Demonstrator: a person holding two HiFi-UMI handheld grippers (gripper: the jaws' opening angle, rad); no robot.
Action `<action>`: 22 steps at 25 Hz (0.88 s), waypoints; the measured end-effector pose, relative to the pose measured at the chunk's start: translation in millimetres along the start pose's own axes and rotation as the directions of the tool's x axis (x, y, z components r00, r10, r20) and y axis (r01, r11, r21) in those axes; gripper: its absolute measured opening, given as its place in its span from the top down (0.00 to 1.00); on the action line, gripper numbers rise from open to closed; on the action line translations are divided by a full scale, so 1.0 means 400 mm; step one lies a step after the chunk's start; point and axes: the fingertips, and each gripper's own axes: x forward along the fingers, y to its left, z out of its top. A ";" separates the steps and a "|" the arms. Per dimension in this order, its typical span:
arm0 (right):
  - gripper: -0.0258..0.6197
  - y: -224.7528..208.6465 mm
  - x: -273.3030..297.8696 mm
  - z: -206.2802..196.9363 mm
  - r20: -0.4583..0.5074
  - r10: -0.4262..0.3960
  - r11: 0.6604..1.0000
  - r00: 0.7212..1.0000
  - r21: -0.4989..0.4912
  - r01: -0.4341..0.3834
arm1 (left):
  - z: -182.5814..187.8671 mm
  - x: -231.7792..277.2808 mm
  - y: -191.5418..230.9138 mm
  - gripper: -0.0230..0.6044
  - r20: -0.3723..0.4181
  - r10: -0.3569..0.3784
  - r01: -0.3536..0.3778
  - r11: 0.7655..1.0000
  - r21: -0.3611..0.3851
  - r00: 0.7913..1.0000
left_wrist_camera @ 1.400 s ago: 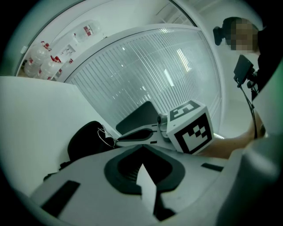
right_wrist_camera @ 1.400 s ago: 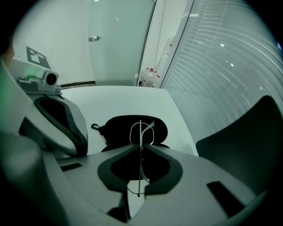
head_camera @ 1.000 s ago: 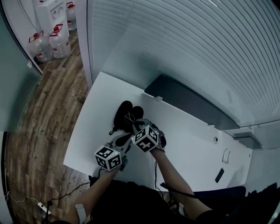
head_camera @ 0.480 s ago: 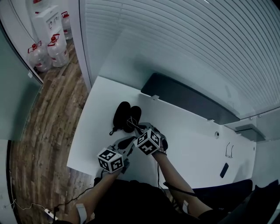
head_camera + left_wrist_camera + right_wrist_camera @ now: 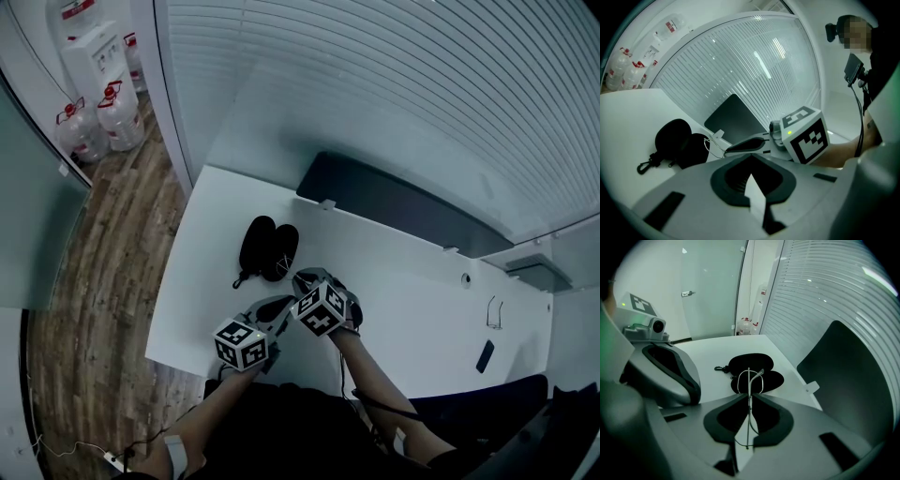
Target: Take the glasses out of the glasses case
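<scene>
Our right gripper (image 5: 749, 401) has pulled back toward us with the thin wire glasses (image 5: 751, 378), its jaws pinched shut on the frame. The open black case (image 5: 267, 247) lies on the white table (image 5: 403, 272) at 11 o'clock from it, just beyond the glasses. Our left gripper (image 5: 750, 180) sits at its 8 o'clock, jaws closed on nothing.

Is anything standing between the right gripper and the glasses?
Nothing visible does. The right gripper is shut on the thin wire glasses; the open black case lies beyond them on the white table.
</scene>
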 end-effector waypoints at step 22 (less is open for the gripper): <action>0.90 0.030 0.019 -0.121 -0.085 0.035 0.998 0.996 0.061 -0.029 | -0.101 0.031 -0.014 0.95 -0.134 -0.044 0.043 0.999 -0.007 0.990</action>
